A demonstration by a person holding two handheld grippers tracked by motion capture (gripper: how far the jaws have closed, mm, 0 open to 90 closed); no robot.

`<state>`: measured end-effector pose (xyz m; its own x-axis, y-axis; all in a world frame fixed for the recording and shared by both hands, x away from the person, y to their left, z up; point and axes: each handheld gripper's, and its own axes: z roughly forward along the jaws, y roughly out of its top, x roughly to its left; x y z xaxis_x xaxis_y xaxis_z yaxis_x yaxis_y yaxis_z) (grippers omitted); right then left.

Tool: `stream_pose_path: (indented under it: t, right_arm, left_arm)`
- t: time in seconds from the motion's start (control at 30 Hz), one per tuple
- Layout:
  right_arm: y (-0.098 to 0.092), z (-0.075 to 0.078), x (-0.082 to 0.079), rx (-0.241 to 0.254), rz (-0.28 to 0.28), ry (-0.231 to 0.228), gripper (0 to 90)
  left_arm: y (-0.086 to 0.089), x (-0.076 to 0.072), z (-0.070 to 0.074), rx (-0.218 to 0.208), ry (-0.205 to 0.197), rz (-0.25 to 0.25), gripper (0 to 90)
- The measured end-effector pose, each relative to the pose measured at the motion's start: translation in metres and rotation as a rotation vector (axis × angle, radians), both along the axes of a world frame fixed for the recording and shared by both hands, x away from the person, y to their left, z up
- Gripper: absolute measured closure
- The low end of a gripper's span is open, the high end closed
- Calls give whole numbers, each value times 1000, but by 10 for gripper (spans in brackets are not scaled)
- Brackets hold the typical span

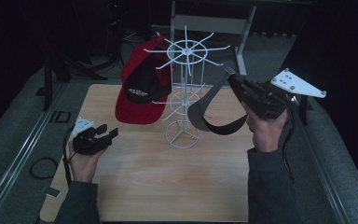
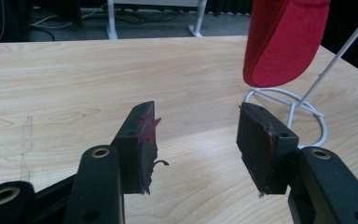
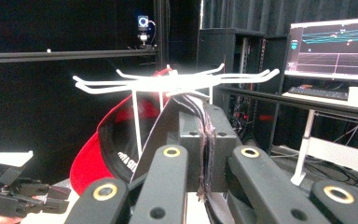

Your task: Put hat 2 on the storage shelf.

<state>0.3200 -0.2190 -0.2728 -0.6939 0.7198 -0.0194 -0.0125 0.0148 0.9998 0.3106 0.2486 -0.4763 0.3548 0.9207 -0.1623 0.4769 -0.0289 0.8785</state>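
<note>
Gripping status, right hand-held gripper (image 1: 235, 80): jaws closed on the end of a dark grey cap (image 1: 209, 109), seen pinched between the pads in the right gripper view; held raised, just right of the rack's upper arms.
Left hand-held gripper (image 1: 106, 132): jaws spread wide with nothing between them; held low over the left part of the worktop (image 1: 168, 186), well apart from the rack.
Left gripper pads (image 2: 142, 140): black, with red marks on one pad in the left gripper view.
Dark grey cap: hangs in a curved loop below the right jaws, above the worktop, just beside the rack's post; whether it touches the rack cannot be told.
White wire rack (image 1: 184, 88): upright near the worktop's middle, ring base on the wood, two tiers of radial arms.
Red cap (image 1: 140, 86): hangs on the rack's left side, black inner band with white lettering visible, brim pointing down toward the worktop.
Hands: right hand (image 1: 265, 128) and left hand (image 1: 85, 163) each grasp their gripper from below, dark sleeves at the bottom edge.
Background: monitor (image 3: 333, 46) on a far desk in the right gripper view.
</note>
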Motion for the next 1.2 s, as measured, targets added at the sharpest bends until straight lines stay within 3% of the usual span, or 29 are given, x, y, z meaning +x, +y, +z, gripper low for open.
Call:
stream_pose_path:
  t: [0.97,1.2]
  right_arm:
    - [3,23,-4,22,4,-57,874]
    - [5,28,0,26,0,-49,874]
  left_arm:
    - [-2,2,-2,2,6,0,481]
    - [-3,2,-2,3,5,-4,481]
